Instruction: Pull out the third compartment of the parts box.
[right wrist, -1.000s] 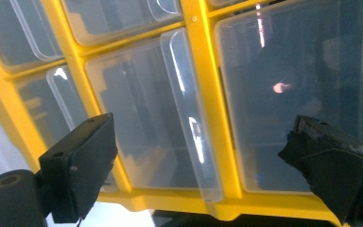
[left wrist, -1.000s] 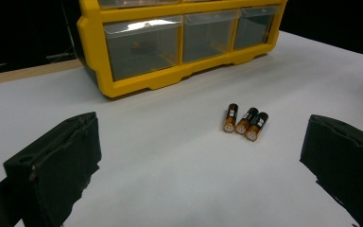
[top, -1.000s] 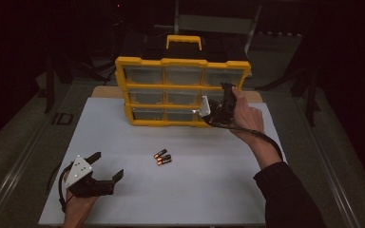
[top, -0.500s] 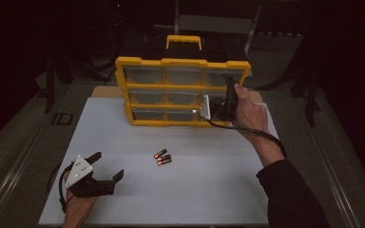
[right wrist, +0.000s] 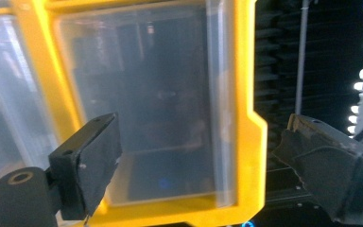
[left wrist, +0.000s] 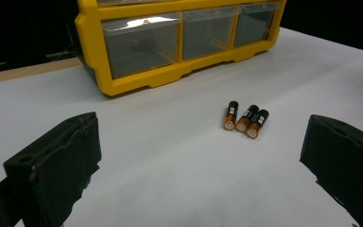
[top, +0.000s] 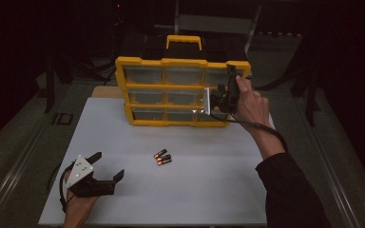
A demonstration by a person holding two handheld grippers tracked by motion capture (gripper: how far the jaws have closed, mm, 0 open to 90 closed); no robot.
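The jaws of the right gripper (top: 229,80) stand wide, just closing slightly, empty, straddling the upper-right drawer (right wrist: 142,104) of the yellow organizer (top: 171,61); the left gripper (top: 108,167) rests open, empty.

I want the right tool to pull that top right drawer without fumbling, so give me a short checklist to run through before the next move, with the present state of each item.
1. Right tool faces the top right drawer of the yellow organizer: ok.
2. Its jaws stand apart with nothing pinched; they have just been closing a little: ok.
3. Jaws straddle a grip point on the drawer: not ok; one sits over the drawer front, the other beyond the yellow frame's side.
4. Drawer handle or lip located: cannot tell, the clear front is blurred.
5. Three batteries lie loose on the table, away from the organizer: ok.
6. Left tool open, low near the table's front edge, out of the way: ok.
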